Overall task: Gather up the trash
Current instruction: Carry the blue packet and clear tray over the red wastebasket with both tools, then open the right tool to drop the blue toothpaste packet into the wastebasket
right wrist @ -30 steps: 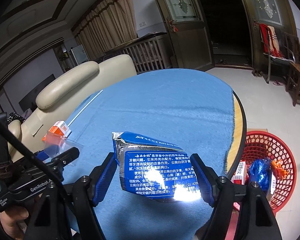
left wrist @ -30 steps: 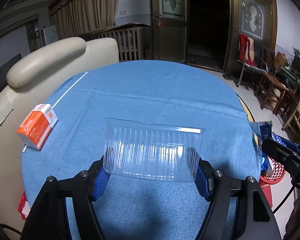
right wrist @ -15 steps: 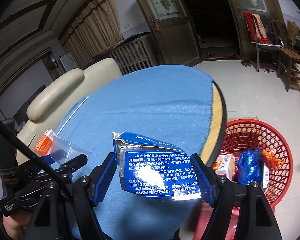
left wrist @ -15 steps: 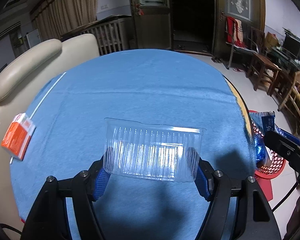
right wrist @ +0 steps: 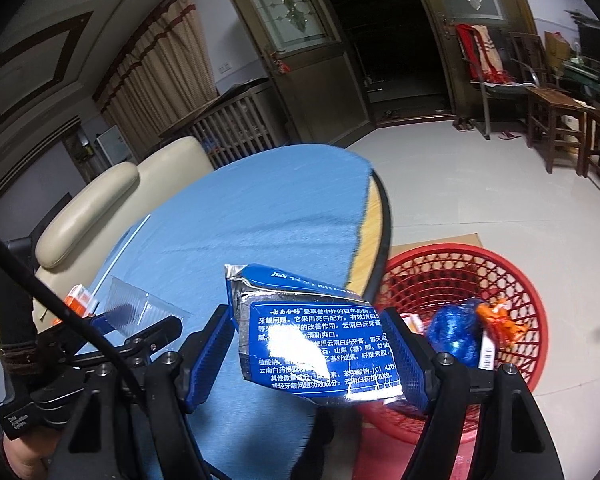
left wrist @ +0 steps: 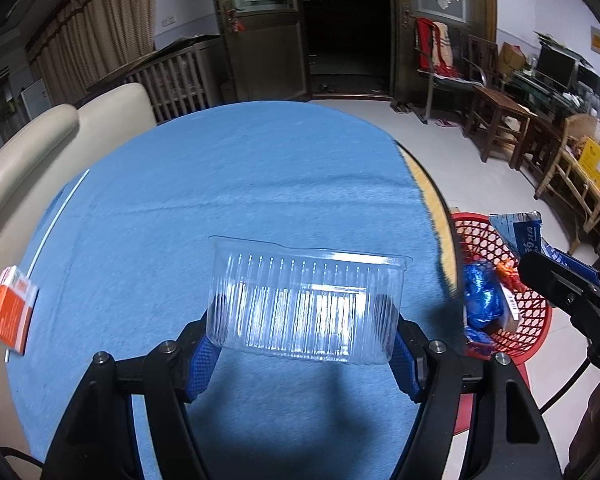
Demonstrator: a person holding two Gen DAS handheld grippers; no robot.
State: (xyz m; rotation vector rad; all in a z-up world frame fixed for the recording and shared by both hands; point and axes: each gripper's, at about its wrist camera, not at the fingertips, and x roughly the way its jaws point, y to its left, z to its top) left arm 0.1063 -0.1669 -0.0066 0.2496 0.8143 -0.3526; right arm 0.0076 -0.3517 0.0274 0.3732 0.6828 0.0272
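**Two tools carry trash**

The left tool (left wrist: 306, 344) grips a clear, ribbed plastic tray (left wrist: 306, 300) over the round bench (left wrist: 240, 184) with its fuzzy blue cloth. The right tool (right wrist: 310, 348) grips a shiny, crinkly blue box (right wrist: 316, 344) beside the red net basket (right wrist: 512, 280) on the floor

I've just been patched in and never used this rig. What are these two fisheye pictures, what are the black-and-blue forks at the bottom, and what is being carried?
No robot arm here: a person holds a two-fingered tool in each hand, each with a camera looking along its fingers. The left tool grips a clear plastic tray above the blue tablecloth. The right tool grips a blue toothpaste box, flattened, near the table's edge. An orange carton lies on the cloth. On the floor beside the table stands a red basket already holding some trash.
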